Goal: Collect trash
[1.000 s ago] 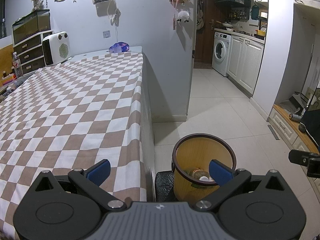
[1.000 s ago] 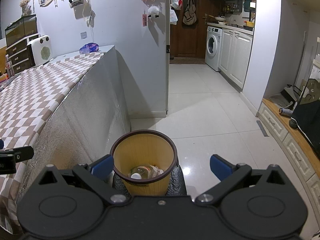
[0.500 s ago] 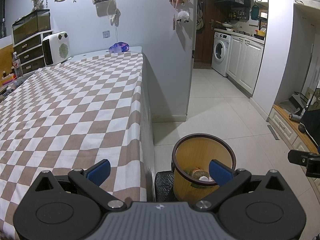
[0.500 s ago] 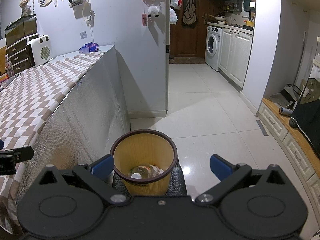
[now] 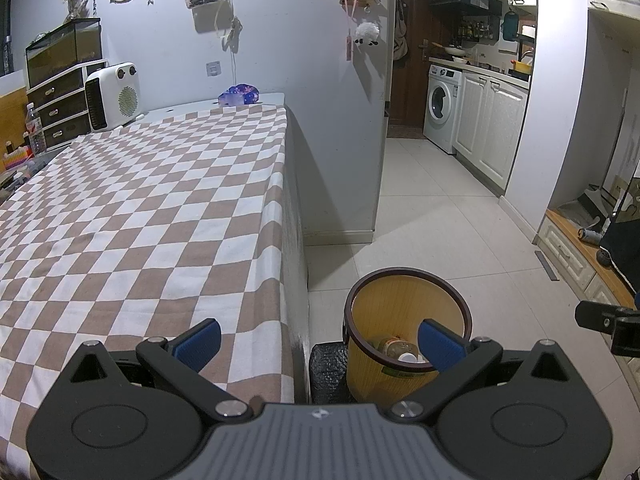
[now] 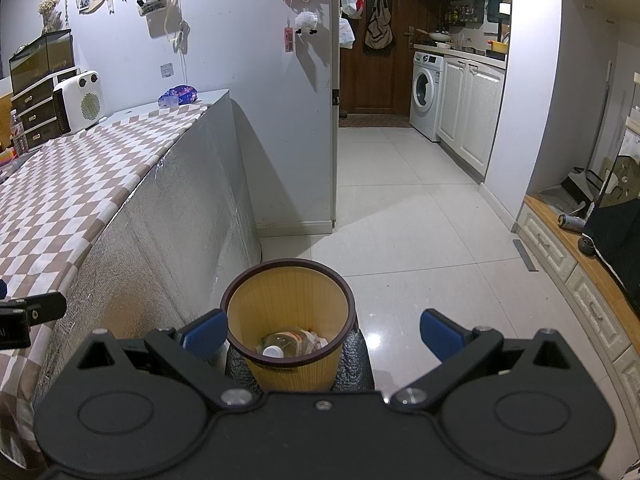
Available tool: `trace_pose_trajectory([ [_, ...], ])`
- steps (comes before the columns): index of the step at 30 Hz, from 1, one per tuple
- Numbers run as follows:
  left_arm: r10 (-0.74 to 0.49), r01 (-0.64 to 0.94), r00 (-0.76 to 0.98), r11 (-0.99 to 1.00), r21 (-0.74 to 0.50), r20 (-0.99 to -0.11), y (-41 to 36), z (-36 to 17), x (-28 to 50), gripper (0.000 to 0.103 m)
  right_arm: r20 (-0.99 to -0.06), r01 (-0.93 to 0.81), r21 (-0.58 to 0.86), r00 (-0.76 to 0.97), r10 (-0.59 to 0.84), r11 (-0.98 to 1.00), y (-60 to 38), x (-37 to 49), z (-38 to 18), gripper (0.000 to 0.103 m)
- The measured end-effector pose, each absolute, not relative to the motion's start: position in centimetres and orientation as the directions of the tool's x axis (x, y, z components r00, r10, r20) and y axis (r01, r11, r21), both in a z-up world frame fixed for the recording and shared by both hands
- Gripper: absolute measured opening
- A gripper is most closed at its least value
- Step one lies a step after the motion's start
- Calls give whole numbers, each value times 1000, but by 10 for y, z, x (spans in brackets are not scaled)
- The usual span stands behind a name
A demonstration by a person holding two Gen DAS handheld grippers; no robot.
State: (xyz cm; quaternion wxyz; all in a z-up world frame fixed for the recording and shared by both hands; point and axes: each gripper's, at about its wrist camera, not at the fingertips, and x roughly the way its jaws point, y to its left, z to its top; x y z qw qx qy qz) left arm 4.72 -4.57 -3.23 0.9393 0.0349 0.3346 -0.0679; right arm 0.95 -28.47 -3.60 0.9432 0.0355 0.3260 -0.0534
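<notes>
A yellow waste bin point(image 5: 404, 312) point(image 6: 288, 300) with a dark rim stands on the tiled floor beside the table. A plastic bottle point(image 6: 286, 342) with a white cap and some crumpled trash lie in its bottom; the bottle point(image 5: 394, 348) also shows in the left wrist view. My left gripper point(image 5: 318, 342) hangs open over the table's edge, its right finger in front of the bin. My right gripper point(image 6: 322, 332) stands open above and just behind the bin, with nothing between its blue pads.
The table point(image 5: 140, 208) wears a brown-and-white checked cloth, with a white heater point(image 5: 114, 96) and a purple packet point(image 5: 240, 94) at its far end. A black block point(image 5: 328, 372) sits against the bin's base. Low cabinets point(image 6: 568, 260) line the right; tiled floor point(image 6: 400, 208) runs toward the washing machine point(image 6: 426, 98).
</notes>
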Motion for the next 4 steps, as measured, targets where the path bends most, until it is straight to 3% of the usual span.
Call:
trace_pose_trajectory([
  [4, -105, 151, 767, 988, 20, -633, -46, -32, 47, 103, -618, 125, 32, 782, -78, 992, -285, 9, -36, 103],
])
